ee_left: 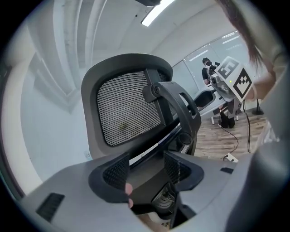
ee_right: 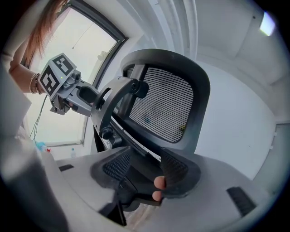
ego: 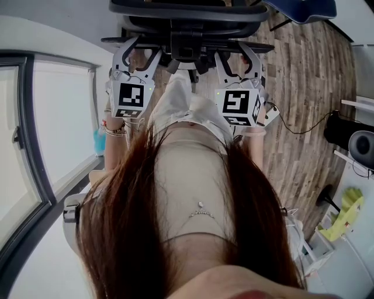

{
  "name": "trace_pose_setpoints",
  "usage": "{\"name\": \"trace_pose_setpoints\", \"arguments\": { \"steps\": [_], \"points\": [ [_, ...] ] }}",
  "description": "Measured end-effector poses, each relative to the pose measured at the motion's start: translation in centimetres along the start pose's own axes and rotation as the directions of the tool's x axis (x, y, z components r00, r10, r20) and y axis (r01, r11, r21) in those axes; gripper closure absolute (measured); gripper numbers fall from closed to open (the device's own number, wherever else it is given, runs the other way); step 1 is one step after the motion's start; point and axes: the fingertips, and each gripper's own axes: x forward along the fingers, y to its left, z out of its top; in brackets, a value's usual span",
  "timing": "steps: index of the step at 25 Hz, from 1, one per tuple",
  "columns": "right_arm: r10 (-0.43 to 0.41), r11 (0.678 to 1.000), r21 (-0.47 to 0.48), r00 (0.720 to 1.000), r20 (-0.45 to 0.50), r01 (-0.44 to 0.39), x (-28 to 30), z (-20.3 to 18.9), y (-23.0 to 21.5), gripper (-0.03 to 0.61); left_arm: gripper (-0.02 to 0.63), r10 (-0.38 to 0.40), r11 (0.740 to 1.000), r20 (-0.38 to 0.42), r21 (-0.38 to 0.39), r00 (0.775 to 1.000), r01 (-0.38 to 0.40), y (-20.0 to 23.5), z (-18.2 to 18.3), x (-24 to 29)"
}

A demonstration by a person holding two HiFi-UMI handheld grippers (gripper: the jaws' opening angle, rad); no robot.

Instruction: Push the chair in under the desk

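Head view: left gripper (ego: 140,49), right gripper (ego: 236,55) at chair (ego: 187,13) back — jaws apart. Uneven push could swivel it askew.

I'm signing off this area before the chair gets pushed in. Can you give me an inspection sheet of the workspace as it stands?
Surface: wood-plank floor; no desk in view.
Job's things: black mesh-back chair, straight ahead of both grippers.
Clutter: yellow-green item and black round device at the right edge of the head view.
Grippers: left hand-held gripper and right hand-held gripper both have their jaws apart, with the chair's dark frame between them and the pads not pressing.
Cables: black cable trailing across the floor, right of the chair.
Surroundings: glazed panel on the left.
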Motion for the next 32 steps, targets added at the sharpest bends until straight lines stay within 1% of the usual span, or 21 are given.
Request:
{"name": "trace_pose_setpoints", "arguments": {
  "steps": [3, 12, 21, 27, 32],
  "points": [
    [0.01, 1.0, -0.01, 1.0, -0.009, -0.01, 0.2, -0.2, 0.2, 0.368, 0.382, -0.013, 1.0, -0.003, 0.011, 1.0, 0.013, -0.1, 0.0, 0.2],
    [0.038, 0.999, -0.03, 0.999, -0.018, -0.039, 0.9, -0.4, 0.5, 0.358, 0.379, -0.052, 0.999, 0.0, 0.006, 0.999, 0.052, -0.1, 0.0, 0.3],
    [0.076, 0.997, -0.006, 0.997, -0.013, -0.076, 1.2, -0.5, 0.3, 0.345, 0.376, -0.049, 0.999, 0.024, -0.001, 0.998, 0.049, 0.0, 0.2, 0.4],
    [0.091, 0.996, -0.002, 0.996, 0.001, -0.091, 1.4, -0.5, 0.1, 0.343, 0.376, -0.064, 0.998, 0.017, -0.015, 0.998, 0.064, 0.1, 0.3, 0.7],
    [0.102, 0.995, 0.003, 0.995, -0.005, -0.102, 1.5, -0.4, 0.1, 0.342, 0.374, -0.069, 0.997, 0.006, -0.026, 0.998, 0.069, 0.2, 0.2, 0.7]
  ]
}}
